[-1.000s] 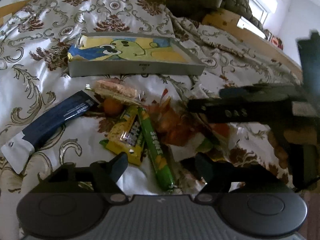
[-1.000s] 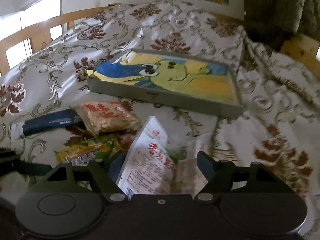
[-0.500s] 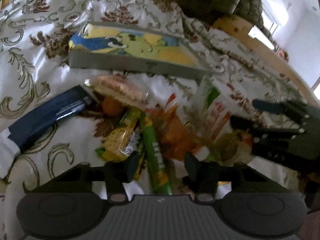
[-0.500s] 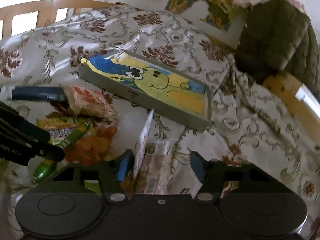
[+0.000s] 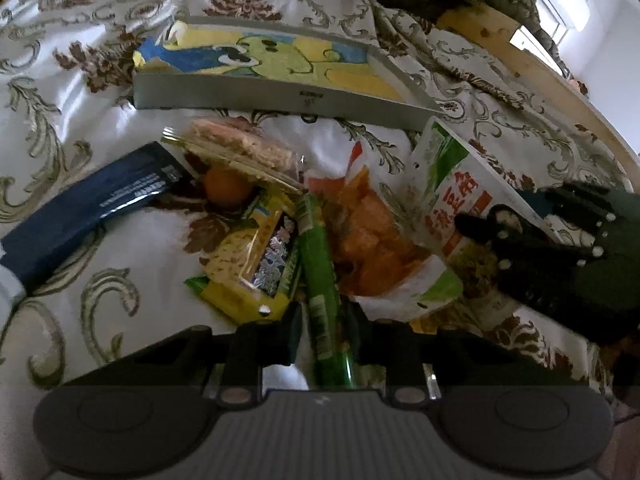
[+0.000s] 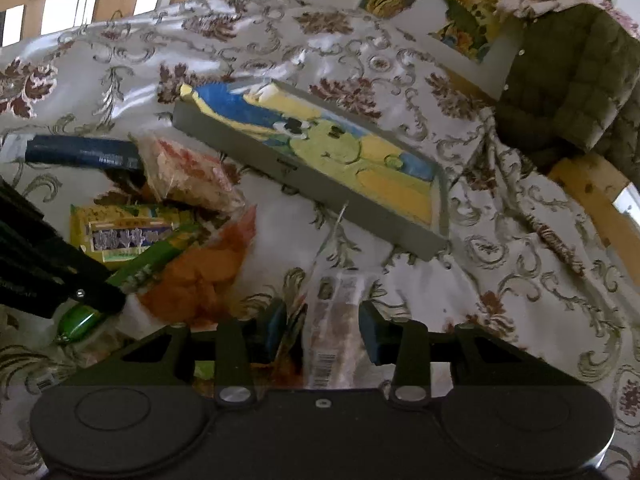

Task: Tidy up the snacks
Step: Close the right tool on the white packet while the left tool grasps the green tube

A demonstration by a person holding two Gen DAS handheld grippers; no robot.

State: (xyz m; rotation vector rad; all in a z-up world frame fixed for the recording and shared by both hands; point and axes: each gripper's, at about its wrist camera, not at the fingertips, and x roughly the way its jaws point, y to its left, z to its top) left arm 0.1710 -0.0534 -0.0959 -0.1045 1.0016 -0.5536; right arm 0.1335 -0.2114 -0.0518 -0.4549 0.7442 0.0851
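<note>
Now | left hand-held gripper (image 5: 325, 330): clamps green stick (image 5: 318, 280) | right hand-held gripper (image 6: 323, 330): grips pouch (image 6: 334, 332)

Dim, window-backlit, blurry fisheye views

Black hand-held gripper (image 6: 322, 326); blue finger pads (image 6: 275, 322); silver screws.

The near end of the green stick pack (image 5: 320, 280) hides behind the left claw (image 5: 325, 330). The dark blue pack (image 5: 86, 208) is cut off at the left edge. Writing on the white pouch (image 6: 334, 332) is too blurry to read.
</note>
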